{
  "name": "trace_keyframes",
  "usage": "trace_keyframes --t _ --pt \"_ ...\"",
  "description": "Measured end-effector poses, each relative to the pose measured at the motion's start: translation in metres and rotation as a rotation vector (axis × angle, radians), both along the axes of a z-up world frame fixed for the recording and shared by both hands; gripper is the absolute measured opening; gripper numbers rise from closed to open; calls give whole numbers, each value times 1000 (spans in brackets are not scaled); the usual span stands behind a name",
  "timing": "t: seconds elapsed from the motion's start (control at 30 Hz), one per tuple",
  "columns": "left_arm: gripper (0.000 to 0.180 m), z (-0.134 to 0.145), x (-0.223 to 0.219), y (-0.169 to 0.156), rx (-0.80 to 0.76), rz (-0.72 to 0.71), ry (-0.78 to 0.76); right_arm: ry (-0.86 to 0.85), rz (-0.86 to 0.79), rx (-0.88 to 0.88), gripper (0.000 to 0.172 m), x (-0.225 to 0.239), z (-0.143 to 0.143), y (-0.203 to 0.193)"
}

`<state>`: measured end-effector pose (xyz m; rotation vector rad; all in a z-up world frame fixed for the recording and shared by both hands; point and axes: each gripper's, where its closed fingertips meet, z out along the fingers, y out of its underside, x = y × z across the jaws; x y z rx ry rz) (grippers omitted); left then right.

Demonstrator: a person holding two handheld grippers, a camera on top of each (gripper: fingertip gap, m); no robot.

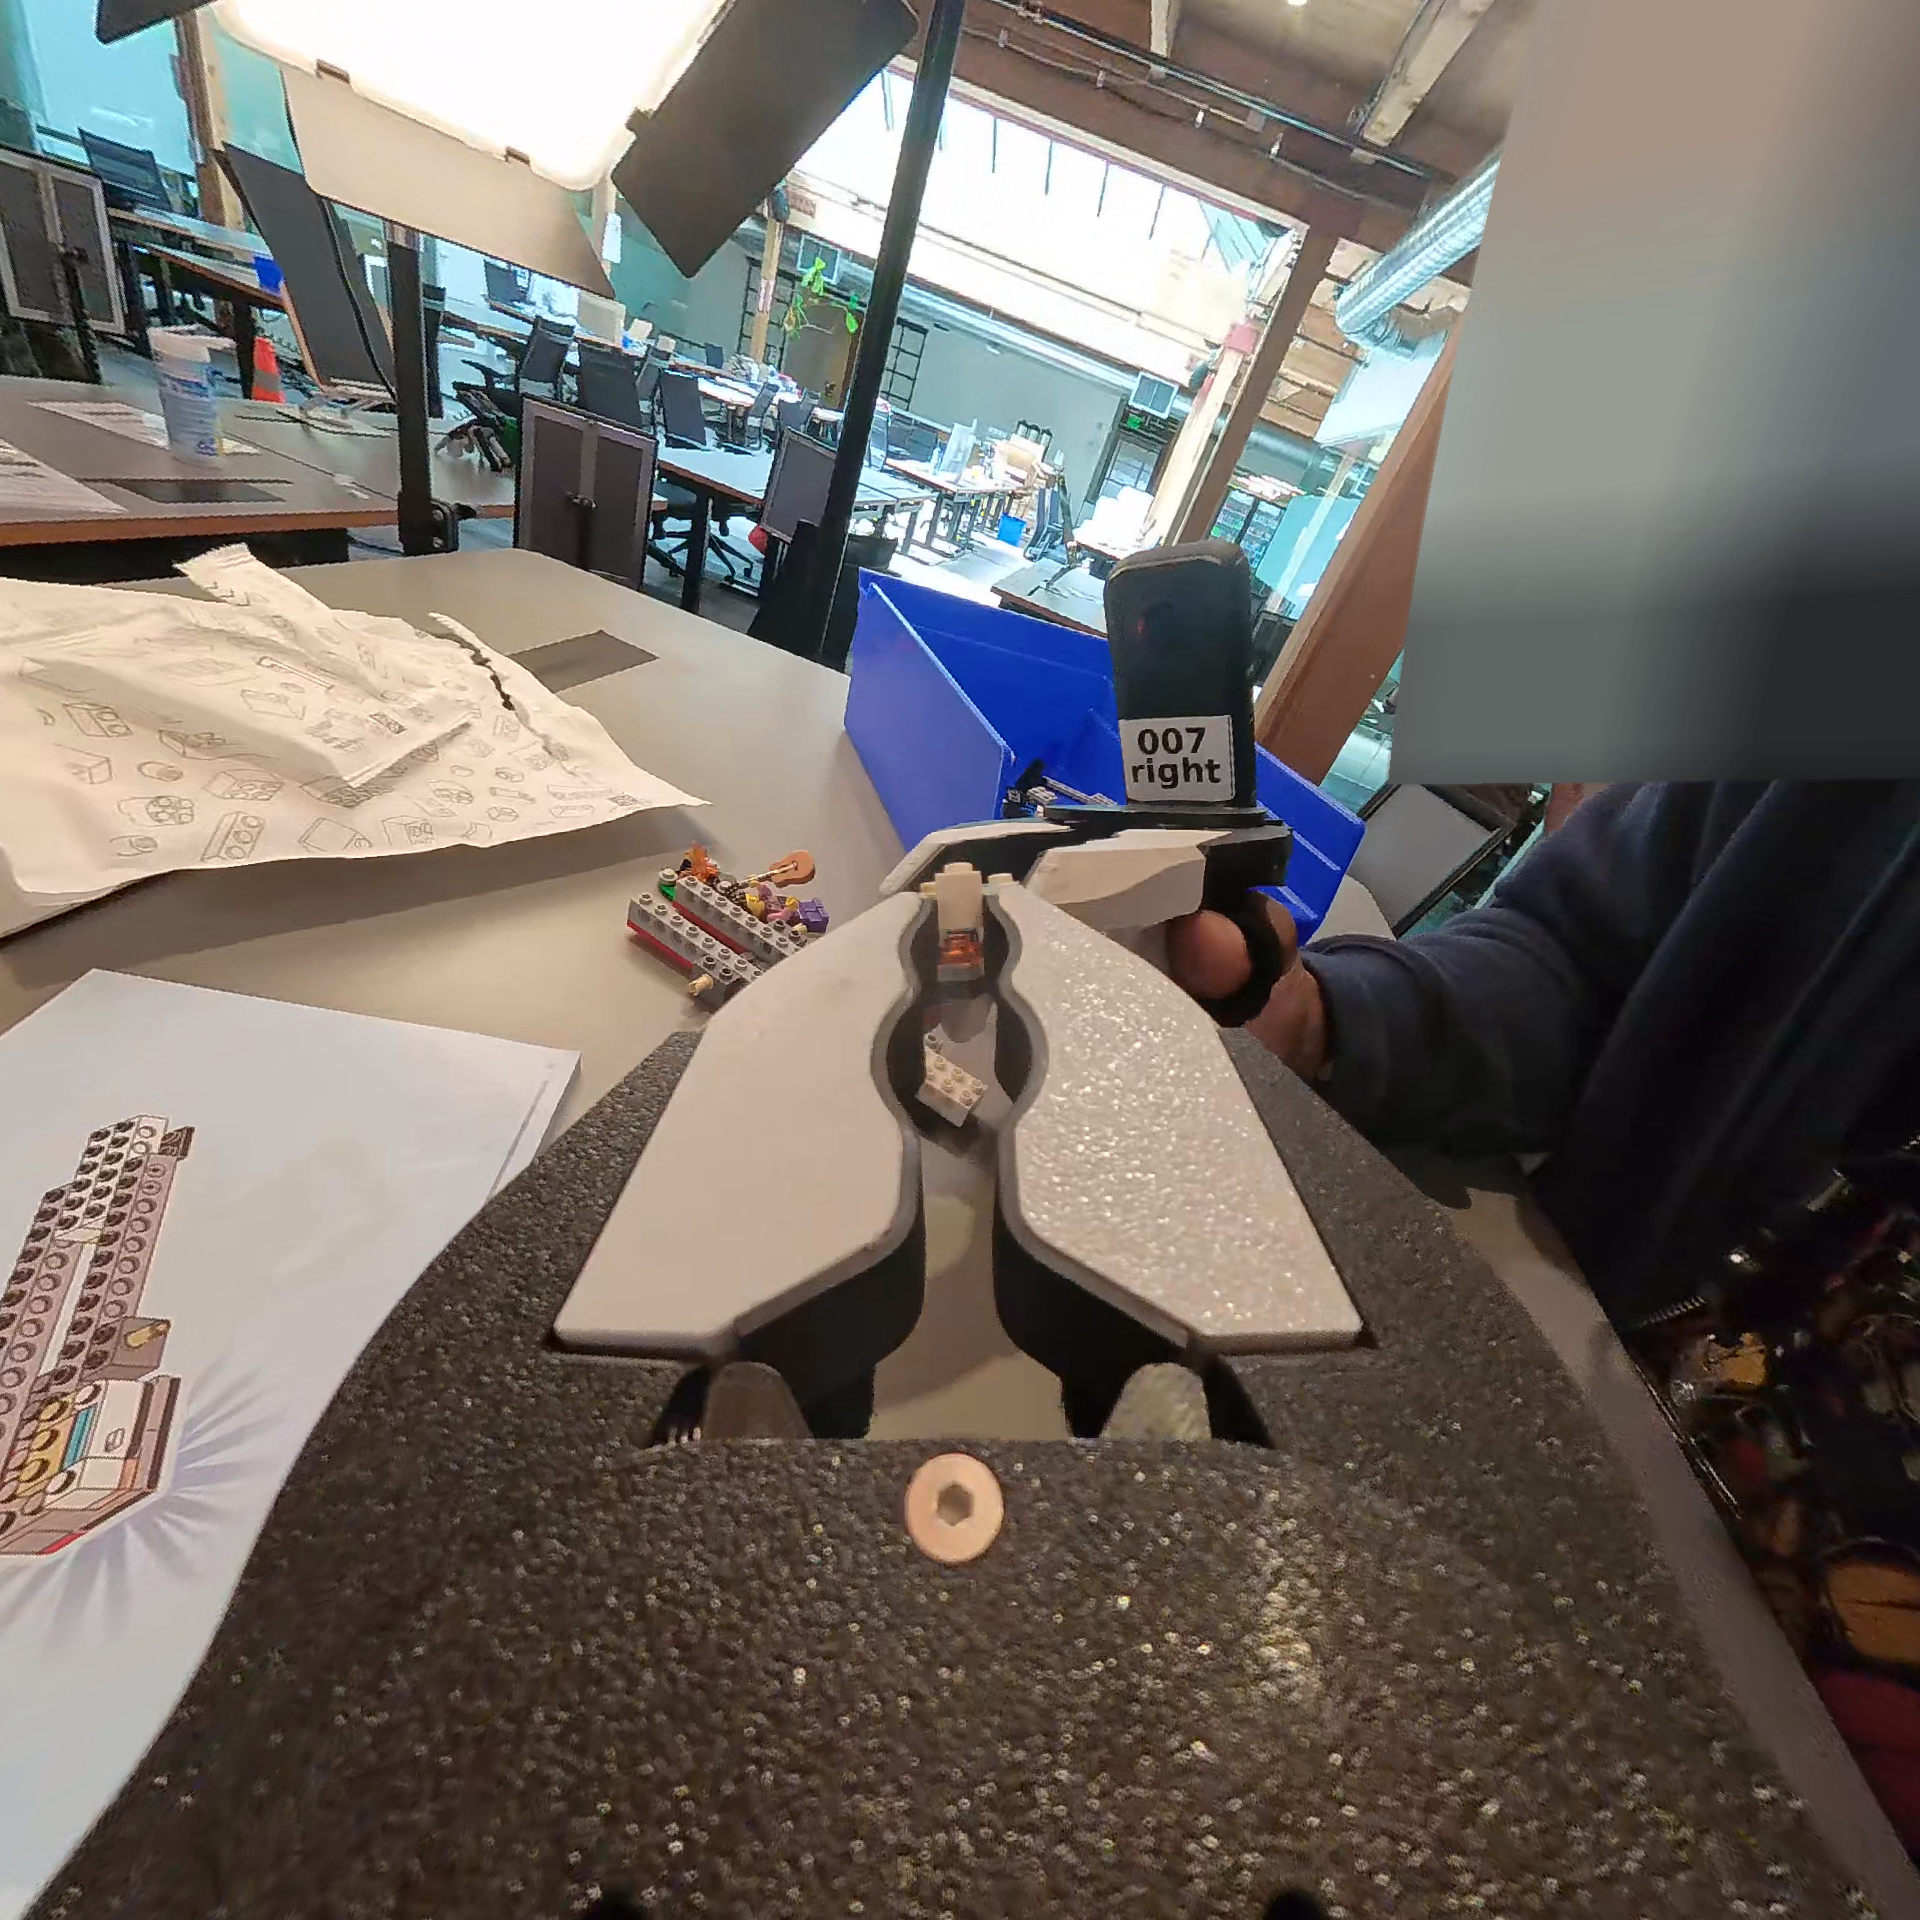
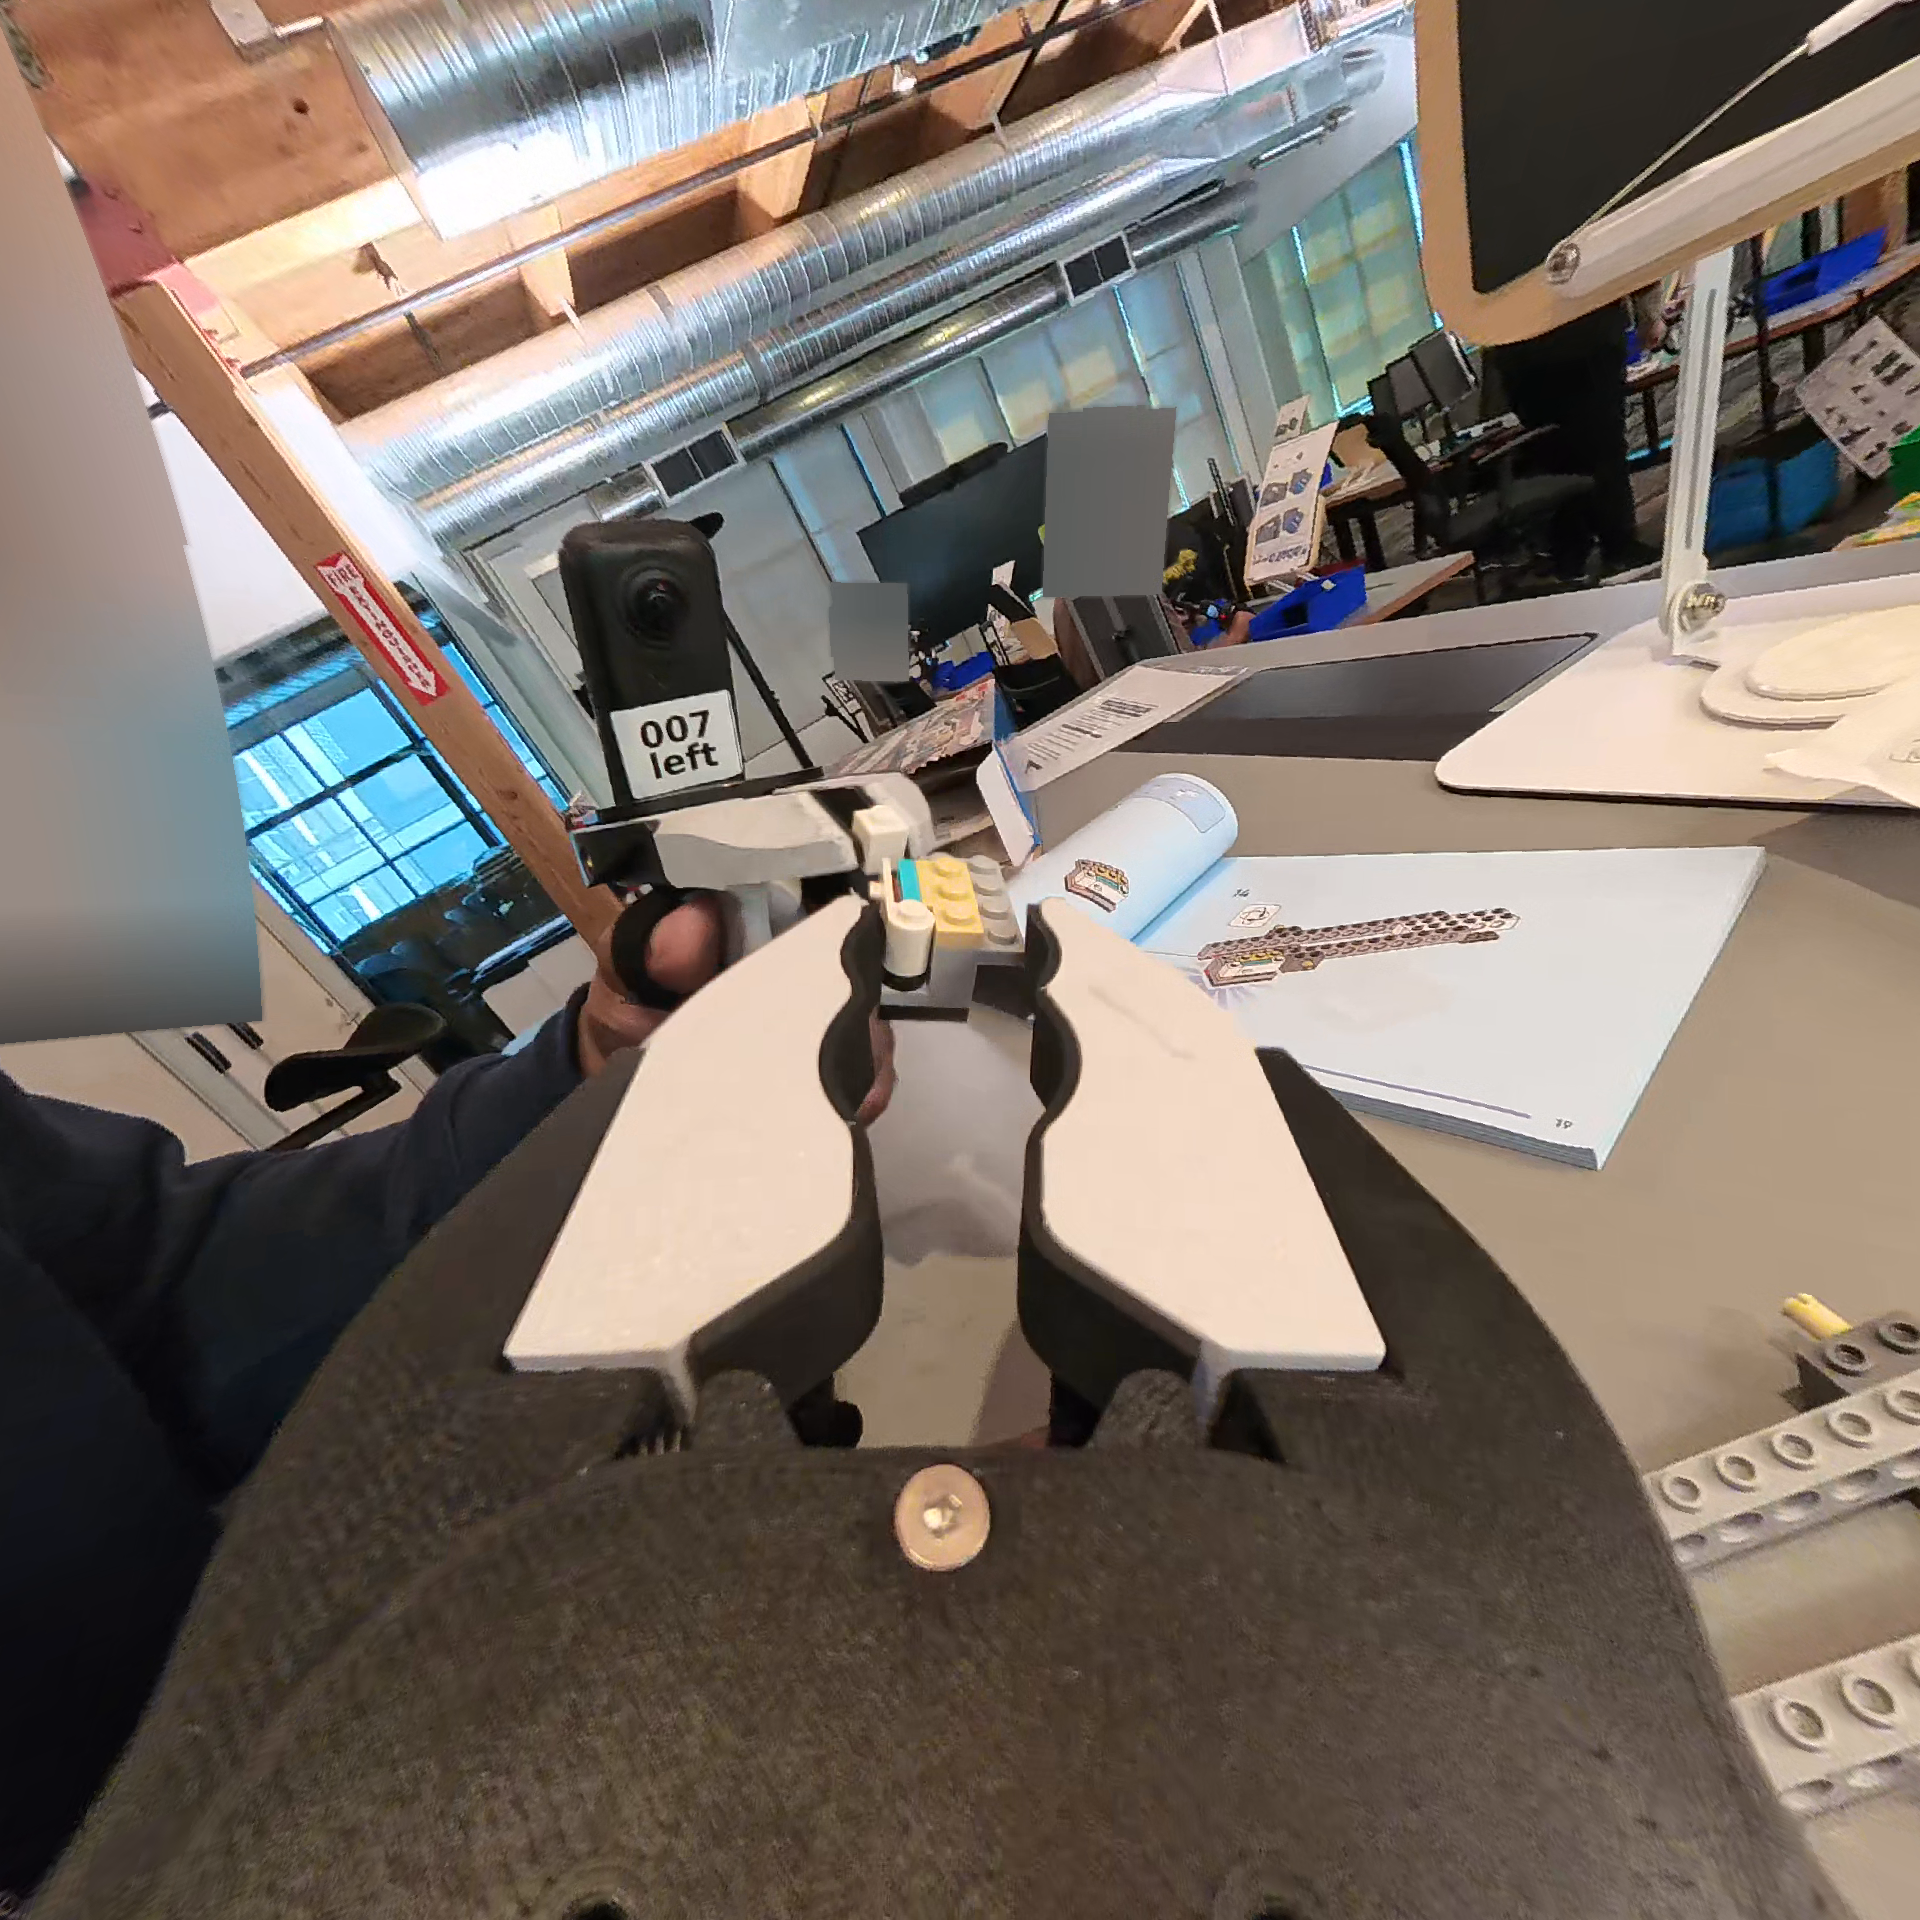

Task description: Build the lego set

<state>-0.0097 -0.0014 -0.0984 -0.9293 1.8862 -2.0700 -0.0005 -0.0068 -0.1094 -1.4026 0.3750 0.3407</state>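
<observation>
Big open loft-style office: exposed wood beams (image 2: 312, 343) and silver ducts (image 2: 831, 270) overhead, tall windows (image 2: 1340, 270) along the far wall around 1 o'clock. Rows of desks (image 1: 727, 468) with black chairs (image 1: 681, 405) fill the middle. A bright light panel (image 1: 468, 73) hangs at 11 o'clock over the grey tabletop (image 1: 727, 717).
</observation>
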Motion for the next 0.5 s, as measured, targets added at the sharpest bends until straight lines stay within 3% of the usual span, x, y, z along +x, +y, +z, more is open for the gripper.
trace_keyframes --t 0.5 --pt "8 1 2 -1 29 48 -37 21 11 33 26 0 2 0"
